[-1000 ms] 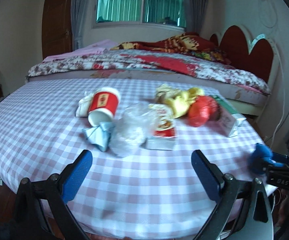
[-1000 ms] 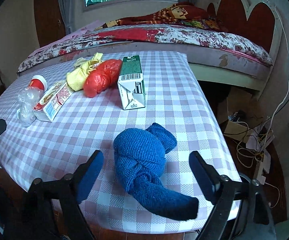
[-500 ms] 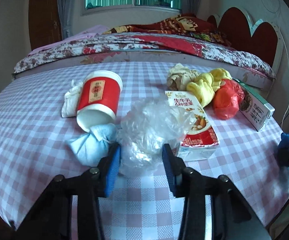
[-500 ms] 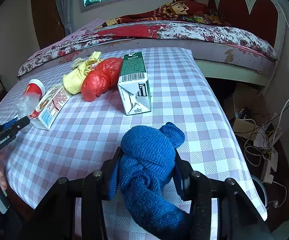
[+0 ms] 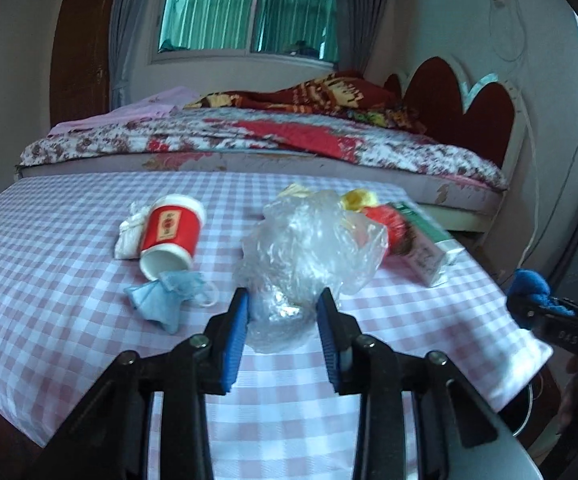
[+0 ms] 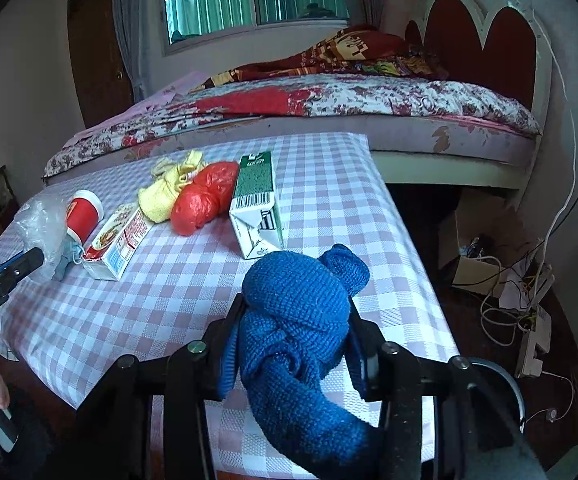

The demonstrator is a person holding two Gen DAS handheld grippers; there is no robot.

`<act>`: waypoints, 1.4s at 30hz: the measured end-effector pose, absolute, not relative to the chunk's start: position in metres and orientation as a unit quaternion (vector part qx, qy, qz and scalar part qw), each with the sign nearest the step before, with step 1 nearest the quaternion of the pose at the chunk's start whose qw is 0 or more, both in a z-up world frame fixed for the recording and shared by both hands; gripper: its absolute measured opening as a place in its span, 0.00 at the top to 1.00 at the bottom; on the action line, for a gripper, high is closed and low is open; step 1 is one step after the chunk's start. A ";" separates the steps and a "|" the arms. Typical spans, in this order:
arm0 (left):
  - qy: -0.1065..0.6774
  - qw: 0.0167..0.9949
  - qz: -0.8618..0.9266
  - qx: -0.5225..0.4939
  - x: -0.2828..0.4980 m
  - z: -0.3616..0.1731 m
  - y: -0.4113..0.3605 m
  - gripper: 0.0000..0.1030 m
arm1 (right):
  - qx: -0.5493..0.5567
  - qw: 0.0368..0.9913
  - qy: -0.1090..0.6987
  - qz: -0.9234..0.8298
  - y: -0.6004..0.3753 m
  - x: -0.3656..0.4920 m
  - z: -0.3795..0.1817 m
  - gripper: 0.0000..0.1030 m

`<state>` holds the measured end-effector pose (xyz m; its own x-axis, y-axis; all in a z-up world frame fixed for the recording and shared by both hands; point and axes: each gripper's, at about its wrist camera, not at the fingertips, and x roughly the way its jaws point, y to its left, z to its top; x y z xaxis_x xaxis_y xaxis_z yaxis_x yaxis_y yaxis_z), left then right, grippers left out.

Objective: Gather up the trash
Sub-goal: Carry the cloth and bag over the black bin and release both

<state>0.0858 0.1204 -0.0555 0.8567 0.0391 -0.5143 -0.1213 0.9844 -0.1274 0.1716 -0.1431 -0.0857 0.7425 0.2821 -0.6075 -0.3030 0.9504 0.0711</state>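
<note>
My left gripper [image 5: 283,320] is shut on a crumpled clear plastic bag [image 5: 309,248] and holds it lifted above the checked tablecloth [image 5: 69,280]. My right gripper [image 6: 293,340] is shut on a knotted blue cloth [image 6: 297,312], raised over the table's right edge. On the table lie a red paper cup [image 5: 169,236] on its side, a blue face mask [image 5: 169,300], a white wad [image 5: 129,232], a red bag [image 6: 203,200], a yellow cloth [image 6: 165,196], a green carton [image 6: 255,208] and a milk box [image 6: 117,244].
A bed [image 5: 269,140] with a flowered quilt stands right behind the table. Cables and a cardboard box [image 6: 485,268] lie on the floor to the right of the table. A metal ring rim [image 6: 505,384] shows below my right gripper.
My left gripper has closed on the plastic bag and lifted it off the table. My right gripper has closed on the blue cloth and raised it.
</note>
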 end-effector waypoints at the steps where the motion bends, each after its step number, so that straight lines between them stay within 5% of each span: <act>1: 0.262 0.962 0.033 -0.075 0.085 -0.053 0.113 0.66 | -0.017 0.935 0.319 0.154 -0.146 0.169 -0.083 0.55; 29: 0.305 0.914 -0.267 -0.002 0.072 -0.083 -0.182 0.66 | 0.008 0.947 0.319 0.047 -0.395 0.083 -0.120 0.55; 42: 0.361 0.900 -0.241 -0.022 0.089 -0.130 -0.217 0.66 | 0.002 0.927 0.365 0.085 -0.410 0.114 -0.157 0.55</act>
